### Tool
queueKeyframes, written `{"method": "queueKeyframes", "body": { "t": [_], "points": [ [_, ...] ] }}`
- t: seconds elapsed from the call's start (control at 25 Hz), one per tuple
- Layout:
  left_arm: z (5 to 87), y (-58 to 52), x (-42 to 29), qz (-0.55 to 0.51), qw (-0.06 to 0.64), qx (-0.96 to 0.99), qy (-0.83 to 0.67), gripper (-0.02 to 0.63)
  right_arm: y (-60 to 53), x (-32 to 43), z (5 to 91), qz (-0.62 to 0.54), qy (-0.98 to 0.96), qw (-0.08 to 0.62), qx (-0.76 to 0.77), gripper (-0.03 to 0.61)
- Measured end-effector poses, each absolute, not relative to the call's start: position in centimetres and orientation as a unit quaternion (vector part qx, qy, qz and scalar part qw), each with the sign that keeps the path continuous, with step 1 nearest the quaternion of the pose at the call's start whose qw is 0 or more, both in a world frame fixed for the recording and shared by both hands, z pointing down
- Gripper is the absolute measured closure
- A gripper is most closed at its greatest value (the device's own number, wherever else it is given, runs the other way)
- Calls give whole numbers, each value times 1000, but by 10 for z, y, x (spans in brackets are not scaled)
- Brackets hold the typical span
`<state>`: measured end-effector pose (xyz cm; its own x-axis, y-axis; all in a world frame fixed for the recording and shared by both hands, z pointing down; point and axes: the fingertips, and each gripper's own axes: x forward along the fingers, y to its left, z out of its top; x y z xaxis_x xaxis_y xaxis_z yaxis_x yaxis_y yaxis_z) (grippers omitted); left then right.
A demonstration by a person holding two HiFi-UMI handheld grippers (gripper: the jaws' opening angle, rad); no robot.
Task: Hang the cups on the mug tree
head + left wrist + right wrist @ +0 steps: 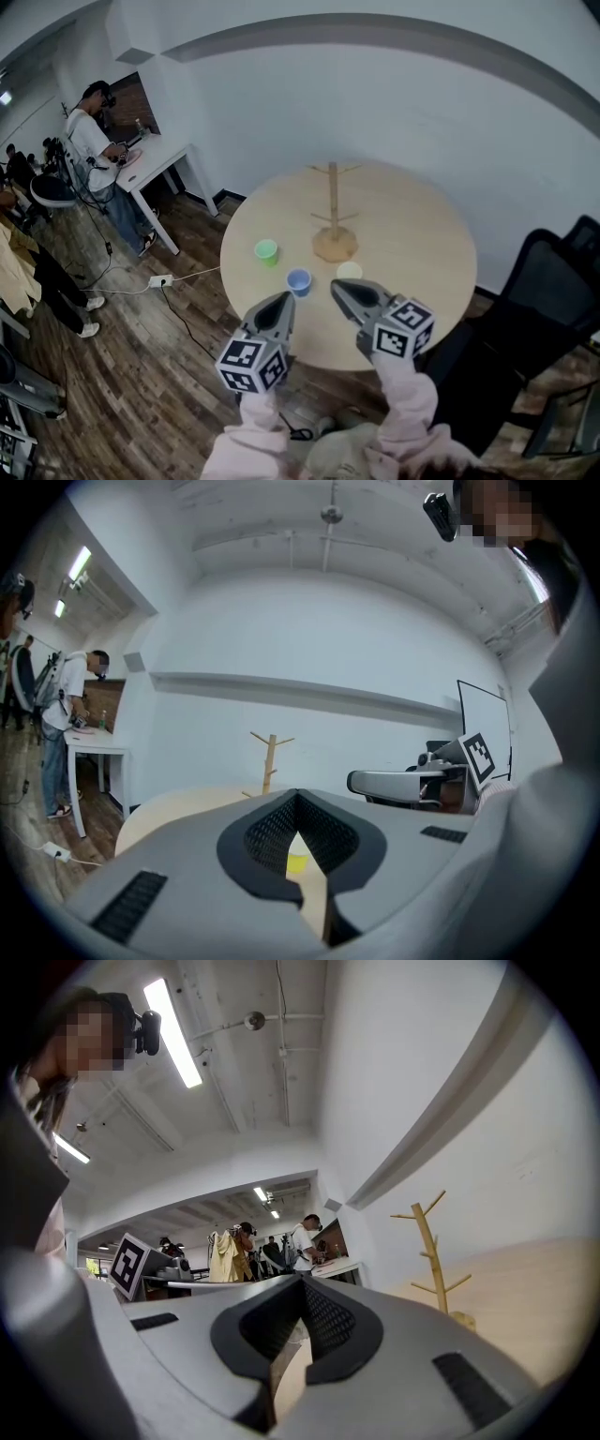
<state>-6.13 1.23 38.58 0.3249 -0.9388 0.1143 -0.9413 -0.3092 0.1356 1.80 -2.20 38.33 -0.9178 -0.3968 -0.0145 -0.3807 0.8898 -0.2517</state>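
Note:
The wooden mug tree [333,211] stands bare on the far half of the round table [422,234]. In front of it stand a green cup [266,251], a blue cup [299,281] and a pale yellow cup [349,271], all upright on the tabletop. My left gripper [285,301] hovers at the near edge, just short of the blue cup, its jaws closed to a point and empty. My right gripper [337,287] is beside the yellow cup, also shut with nothing in it. In the left gripper view the tree [269,759] and the yellow cup [297,862] lie ahead; the right gripper view shows the tree [430,1251] at right.
A black office chair [534,309] stands close to the table's right side. At the back left a person [94,141] works at a white desk [159,159]. A power strip [161,279] and its cable lie on the wooden floor left of the table.

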Motion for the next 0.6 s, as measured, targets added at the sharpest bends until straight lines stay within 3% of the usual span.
{"method": "queueKeyframes", "body": {
  "t": [0.6],
  "points": [
    [415,-38,-34,18,131,805,-578,609,-80,42,412,-151,966,-1,-210,585]
  ]
}}
